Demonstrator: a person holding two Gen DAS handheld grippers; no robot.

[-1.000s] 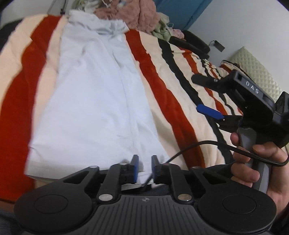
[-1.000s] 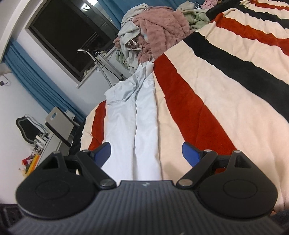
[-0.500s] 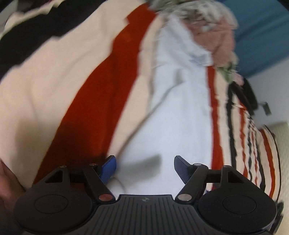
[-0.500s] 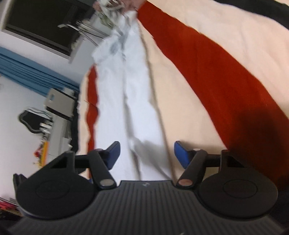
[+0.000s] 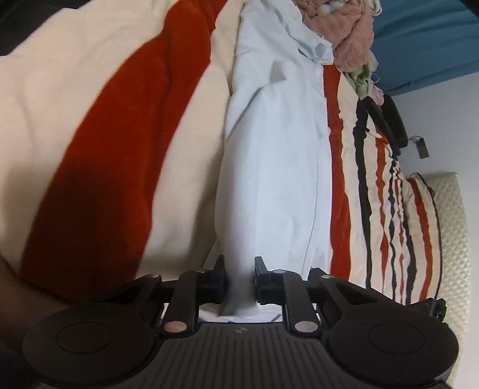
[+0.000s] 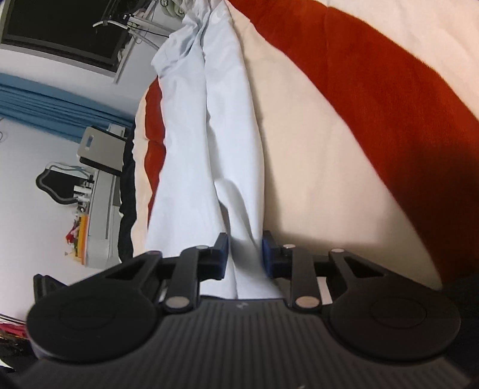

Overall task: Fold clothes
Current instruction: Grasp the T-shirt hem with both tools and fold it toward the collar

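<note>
A pale blue garment (image 5: 278,155) lies lengthwise on the striped bedspread (image 5: 113,125), folded into a long narrow strip. My left gripper (image 5: 239,278) is shut on the near hem of the garment, with cloth pinched between its fingers. In the right wrist view the same garment (image 6: 209,143) runs away from me. My right gripper (image 6: 245,254) is shut on the other near corner of its hem, cloth bunched between the blue pads (image 6: 267,254).
A heap of pink and green clothes (image 5: 350,39) lies at the far end of the bed. A black bag (image 5: 386,119) and a quilted headboard (image 5: 452,239) are to the right. A desk with clutter (image 6: 95,191) and a window (image 6: 60,27) stand beyond the bed's left edge.
Both grippers were open half a second ago and have closed on the garment's near hem. Both have dropped low to the bed.
</note>
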